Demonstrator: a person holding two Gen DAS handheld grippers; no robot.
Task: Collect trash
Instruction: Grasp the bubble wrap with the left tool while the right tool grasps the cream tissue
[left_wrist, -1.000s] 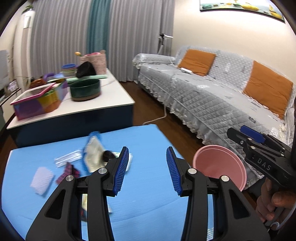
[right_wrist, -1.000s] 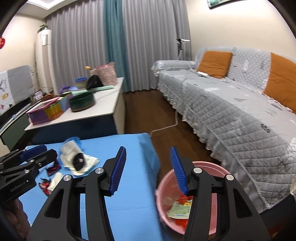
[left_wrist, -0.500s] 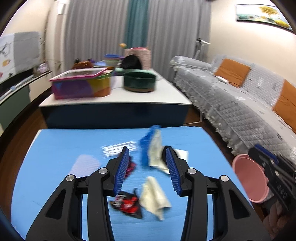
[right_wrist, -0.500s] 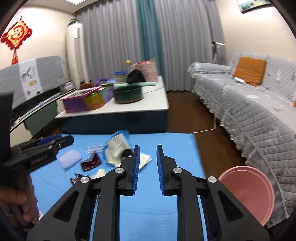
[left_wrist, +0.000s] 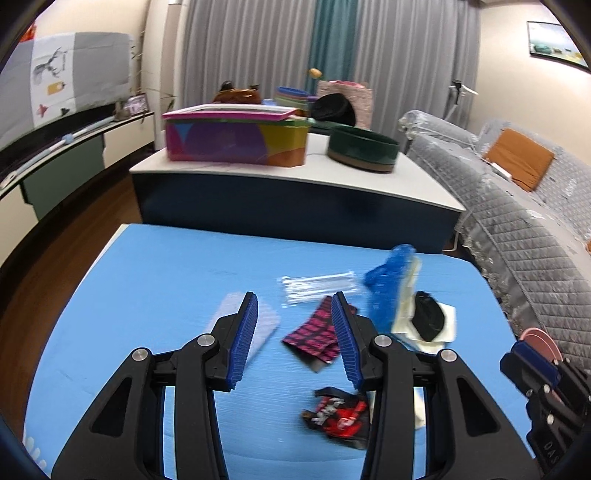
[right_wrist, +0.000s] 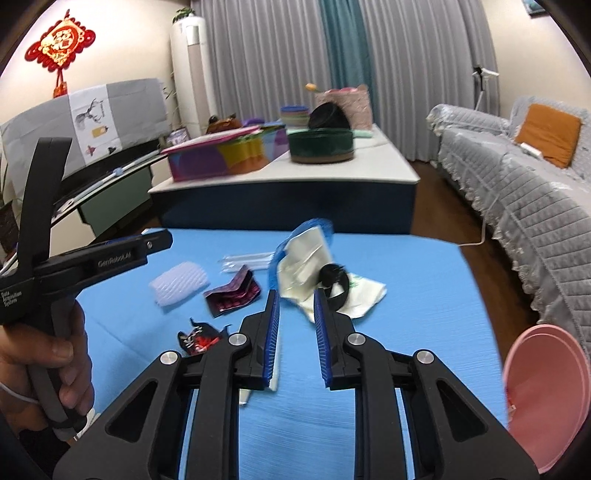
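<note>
Both claws empty over blue worktop. Left claw parted, nothing between jaws. Right claw narrowly parted, jaws just been opening, holding nothing. Trash left: wrappers, foam net, tissue pile. Pink bin at worktop's right edge. Most collecting remains.

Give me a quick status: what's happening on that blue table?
Both hand-held grippers open, empty: left, right, right's jaws just widened. Crumpled wrappers, dark pink foil packet on blue table. Round pink bin at right edge. Nothing blocking.
</note>
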